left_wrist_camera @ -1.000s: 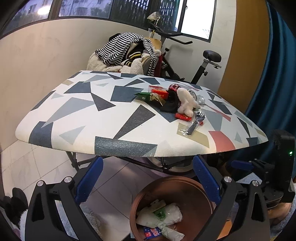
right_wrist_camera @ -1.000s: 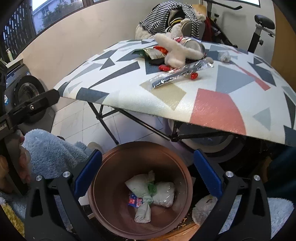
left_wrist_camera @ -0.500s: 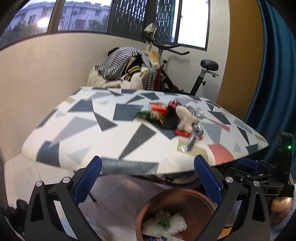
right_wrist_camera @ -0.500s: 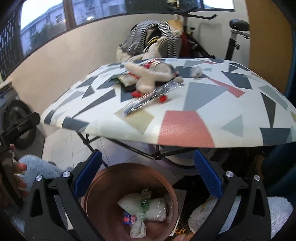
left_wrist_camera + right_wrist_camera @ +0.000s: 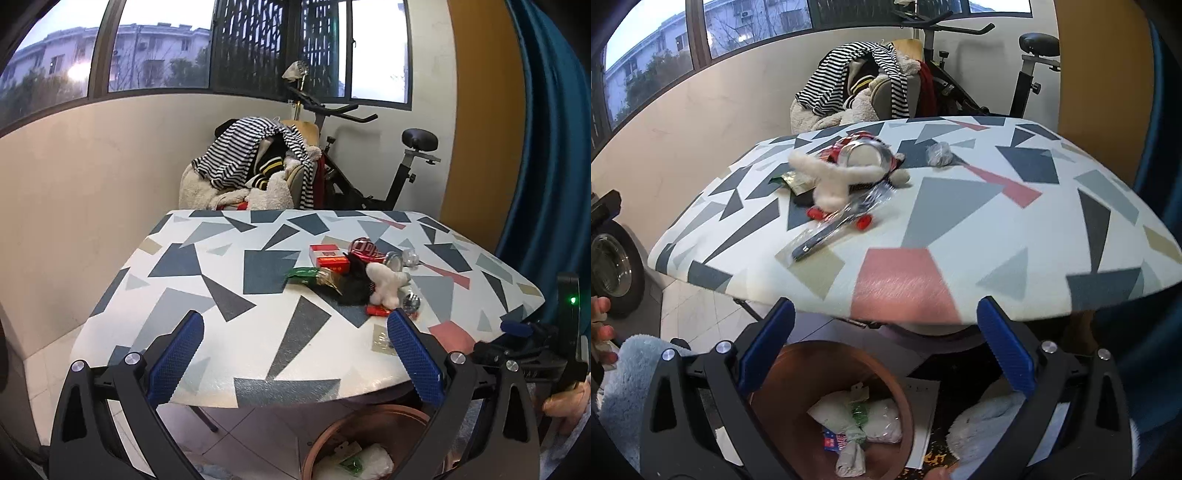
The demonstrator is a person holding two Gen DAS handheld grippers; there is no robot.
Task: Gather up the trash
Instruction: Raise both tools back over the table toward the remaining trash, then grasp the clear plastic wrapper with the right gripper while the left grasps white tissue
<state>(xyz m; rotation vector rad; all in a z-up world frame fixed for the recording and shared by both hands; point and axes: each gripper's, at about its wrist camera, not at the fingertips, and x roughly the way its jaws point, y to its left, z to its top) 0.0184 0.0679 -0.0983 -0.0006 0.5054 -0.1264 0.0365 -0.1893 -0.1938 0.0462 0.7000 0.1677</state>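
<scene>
Both grippers have risen since the earlier frames: the table edge now sits lower in each view and less of the bin shows under the left one. The left gripper [image 5: 295,354] has its blue fingers [image 5: 175,360] spread wide and released, with nothing between them. The right gripper [image 5: 884,347] is spread the same way and holds nothing.

In the left wrist view, the bin [image 5: 373,417] shows at 6 o'clock, under the table edge, with white crumpled trash [image 5: 354,463] inside. In the right wrist view the same bin [image 5: 812,365] lies between the fingers at 6 o'clock, and a white bag with a green and a blue wrapper [image 5: 857,424] rests on its bottom.

Further out, the table [image 5: 236,295] with the triangle pattern carries a pile of trash at about 1 o'clock: a red box [image 5: 328,256], a green wrapper [image 5: 304,275], a red can [image 5: 365,248], a white fluffy piece [image 5: 384,284] and something black [image 5: 351,288], all touching or just beside each other. In the right wrist view, a long clear packet [image 5: 842,225] lies near the front of the pile, and a crumpled foil ball [image 5: 939,154] sits apart at 12 o'clock.
</scene>
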